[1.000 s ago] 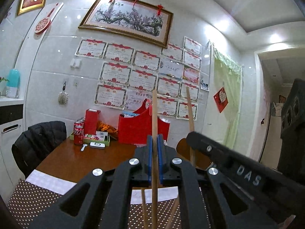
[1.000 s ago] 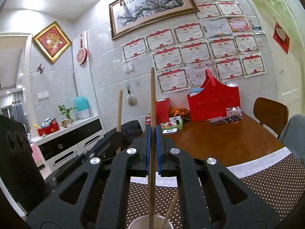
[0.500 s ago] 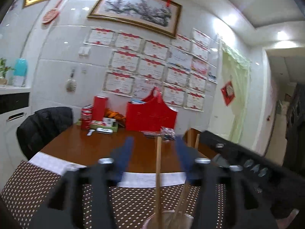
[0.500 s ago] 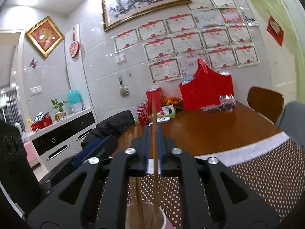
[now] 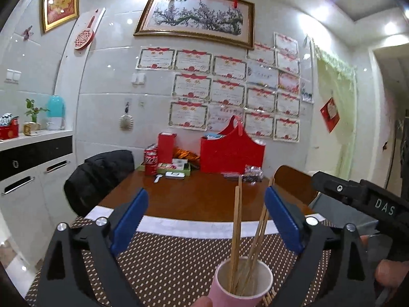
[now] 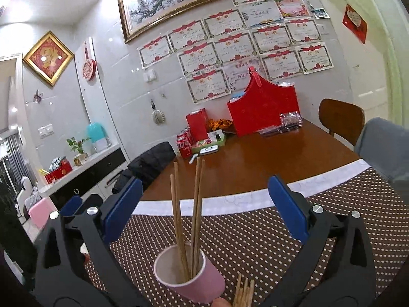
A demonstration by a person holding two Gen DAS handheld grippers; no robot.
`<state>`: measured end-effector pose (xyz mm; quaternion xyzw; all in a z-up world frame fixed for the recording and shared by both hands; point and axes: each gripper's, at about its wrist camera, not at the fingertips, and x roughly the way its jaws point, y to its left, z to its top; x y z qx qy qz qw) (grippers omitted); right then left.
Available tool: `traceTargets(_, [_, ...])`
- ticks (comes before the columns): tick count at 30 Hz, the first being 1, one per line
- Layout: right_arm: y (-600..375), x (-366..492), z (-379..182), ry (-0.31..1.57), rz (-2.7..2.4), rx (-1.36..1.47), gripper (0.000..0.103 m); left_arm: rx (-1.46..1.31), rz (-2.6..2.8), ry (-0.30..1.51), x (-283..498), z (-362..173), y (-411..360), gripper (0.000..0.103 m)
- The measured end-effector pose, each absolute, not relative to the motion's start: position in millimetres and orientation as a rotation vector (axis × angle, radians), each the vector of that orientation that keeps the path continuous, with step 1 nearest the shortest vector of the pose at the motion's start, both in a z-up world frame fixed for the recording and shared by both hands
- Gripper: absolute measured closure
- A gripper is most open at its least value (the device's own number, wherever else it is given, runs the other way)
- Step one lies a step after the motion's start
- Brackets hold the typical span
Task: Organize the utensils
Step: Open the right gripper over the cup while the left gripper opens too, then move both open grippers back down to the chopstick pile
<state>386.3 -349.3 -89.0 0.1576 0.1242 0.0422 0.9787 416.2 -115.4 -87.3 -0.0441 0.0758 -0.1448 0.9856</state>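
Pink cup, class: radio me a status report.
Both grippers just opened, empty. Chopsticks stand in pink cup. More chopsticks lie beside it. Nothing in the way.

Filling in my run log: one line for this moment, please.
left hand-held gripper: just opened, empty | right hand-held gripper: just opened, empty | chopsticks: in pink cup

A big red bag [image 5: 231, 151] stands at the far end of the brown table [image 5: 194, 199], by the wall. Red cans [image 5: 150, 158] and a red box [image 5: 166, 147] sit beside it. A black coat [image 5: 99, 176] hangs over a chair. A flower picture [image 5: 196, 18] hangs up high.
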Motion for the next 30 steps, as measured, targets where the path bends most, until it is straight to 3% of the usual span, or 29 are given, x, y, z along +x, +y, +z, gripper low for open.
traceTargets(16, [-370,322,-109,0.500,0.055,0.284,0.006,-0.038,-0.262,0.441,366,-92,-115,0.012])
traceTargets(30, [-377,303,-142,0.761,0.039,0.263,0.006,0.008,-0.280,0.587,341,-113,-126,0.012])
